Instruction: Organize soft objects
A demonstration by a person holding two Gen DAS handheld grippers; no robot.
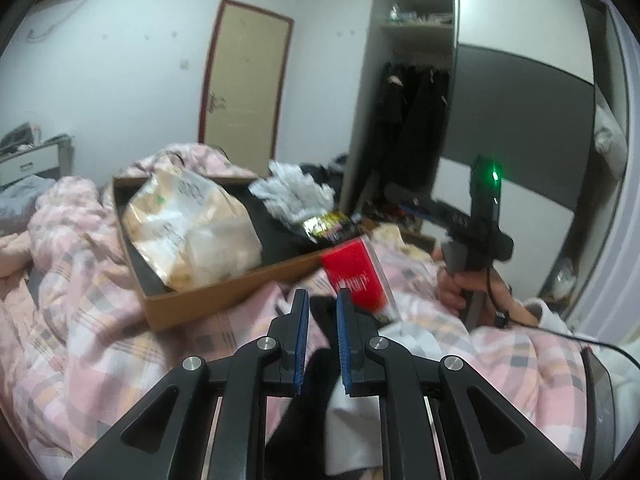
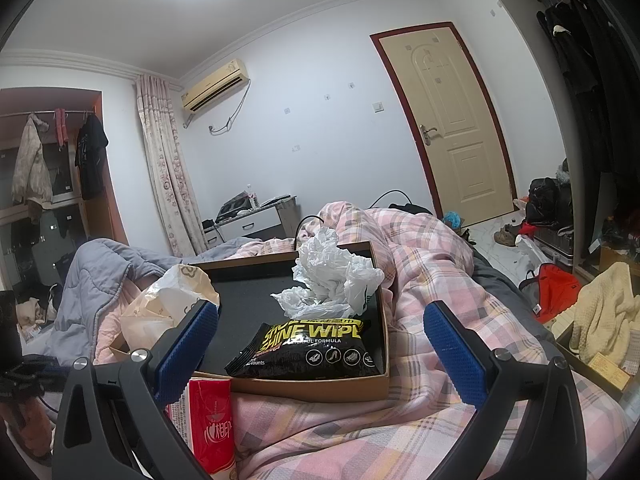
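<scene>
A black-and-white cloth (image 1: 320,376) hangs pinched between the closed fingers of the left gripper (image 1: 322,312), its lower end cut off by the frame. Ahead, a box (image 2: 382,320) on the pink quilt (image 2: 420,264) holds wipes (image 2: 312,350), crumpled plastic (image 2: 332,280) and a blurred bag (image 1: 188,228). The red tissue pack (image 2: 210,420) lies half hidden behind the empty, open right gripper (image 2: 320,328).

Black wipes pack (image 2: 308,350), crumpled white bag (image 2: 332,280), beige bag (image 1: 192,228) inside box (image 2: 320,388); red tissue pack (image 2: 212,420) on bed beside it.
</scene>
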